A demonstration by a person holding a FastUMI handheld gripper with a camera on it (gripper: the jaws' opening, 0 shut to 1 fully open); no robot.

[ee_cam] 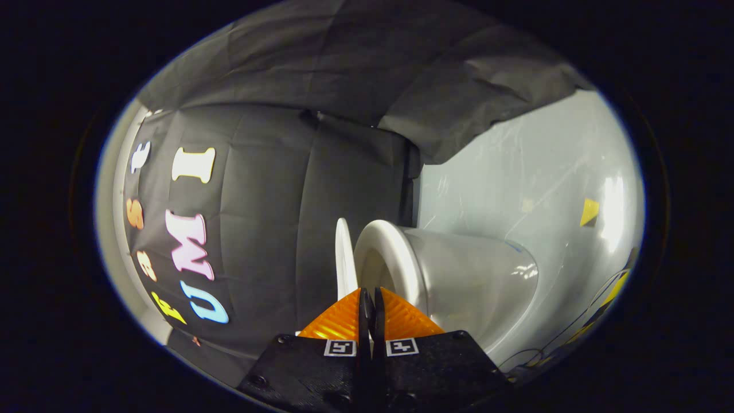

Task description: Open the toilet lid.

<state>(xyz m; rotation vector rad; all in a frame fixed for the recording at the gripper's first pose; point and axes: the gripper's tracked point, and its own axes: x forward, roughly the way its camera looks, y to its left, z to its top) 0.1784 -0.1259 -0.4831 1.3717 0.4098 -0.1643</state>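
The view is rolled on its side, so the white toilet lies sideways. Its bowl (pixel 476 281) bulges to the right of the fingers. The seat ring (pixel 395 258) sits on the bowl's rim. The thin white lid (pixel 344 258) stands a little off the seat, with a narrow gap between them. My gripper (pixel 370 293) is shut, its two fingers pressed together, and their tips point into that gap. The lid's near end passes behind the left finger. I see nothing held between the fingers.
The black cloth wall (pixel 275 218) hangs close behind the lid. A glossy white floor (pixel 533 166) spreads beyond the bowl, with a yellow marker (pixel 589 211) on it. Thin cables (pixel 579 330) and yellow-black tape lie near the bowl's base.
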